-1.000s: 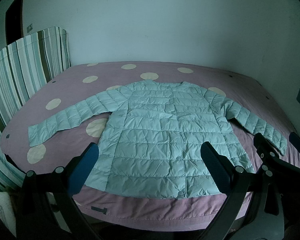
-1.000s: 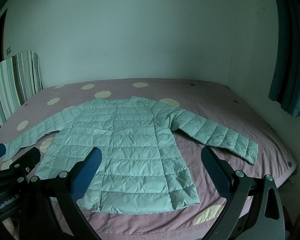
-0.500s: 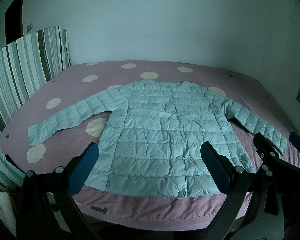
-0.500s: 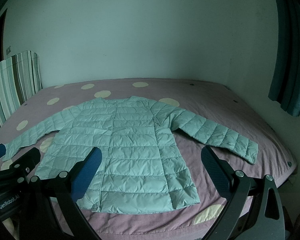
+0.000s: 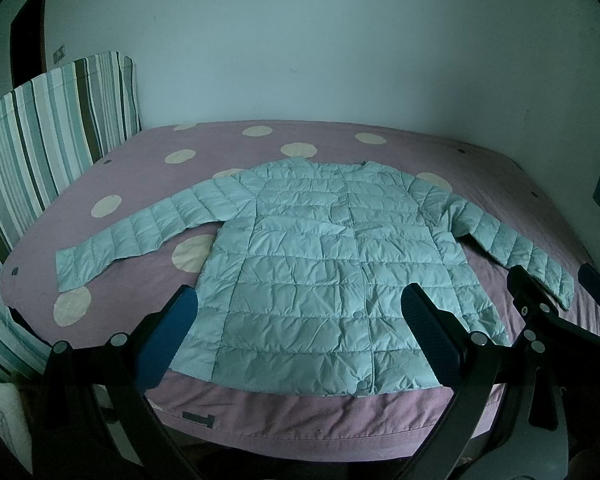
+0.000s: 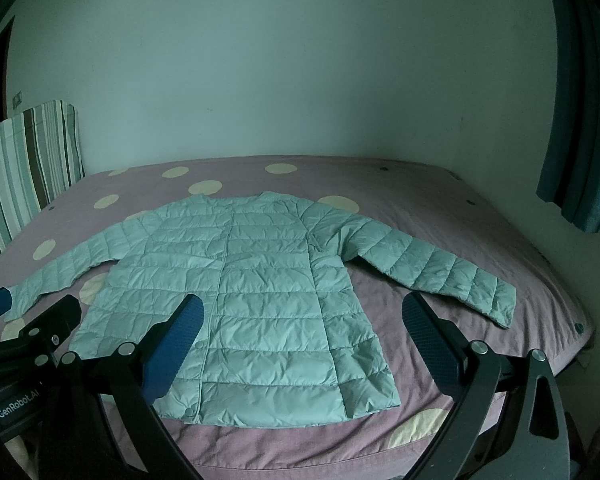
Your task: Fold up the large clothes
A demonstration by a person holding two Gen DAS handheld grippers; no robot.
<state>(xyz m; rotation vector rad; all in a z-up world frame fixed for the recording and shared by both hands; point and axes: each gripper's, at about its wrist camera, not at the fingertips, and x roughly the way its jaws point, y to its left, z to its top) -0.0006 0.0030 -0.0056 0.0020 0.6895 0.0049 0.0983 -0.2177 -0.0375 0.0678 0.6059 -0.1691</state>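
A mauve bed (image 5: 480, 184) with pale yellow dots fills a dim room, pushed into the corner of a bare plastered wall (image 5: 300, 48). A striped headboard (image 5: 40, 128) stands off to the far left of both tongs, and a teal curtain (image 6: 580, 100) hangs beyond the right tongs' outer finger. A quilted light-green jacket (image 5: 320, 264) lies flat and face up straight ahead of both tongs, its hem nearest them at the bed's front edge, and both sleeves are stretched outward. The left tongs (image 5: 298, 312) hover spread wide, gripping nothing, framing the jacket's lower half. The right tongs (image 6: 300, 320) hover likewise spread and empty, just beside the left pair. Nothing lies between tongs and jacket.
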